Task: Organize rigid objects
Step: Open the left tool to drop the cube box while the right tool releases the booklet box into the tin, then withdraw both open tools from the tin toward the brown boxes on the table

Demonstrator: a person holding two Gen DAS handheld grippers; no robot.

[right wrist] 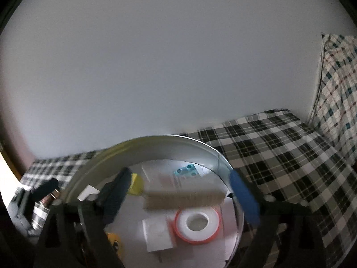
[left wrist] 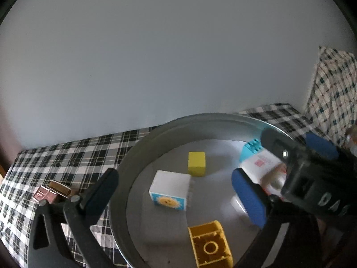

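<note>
2 tongs [left wrist: 176, 192] [right wrist: 180, 192] spread, metal tin [left wrist: 133, 154] holding yellow cube [left wrist: 196, 164], tape roll [right wrist: 197, 223]

1. Your left gripper [left wrist: 176, 192] stands with its jaws spread wide and nothing pinched between them; its dark finger sits at the left and its blue-padded finger at the right.
2. Your right gripper [right wrist: 183, 192] is also spread wide, and no pad presses on anything.
3. Both grippers tilt downward.
4. In the left wrist view, your right gripper's black body crosses just beyond the left's blue-padded finger.
</note>
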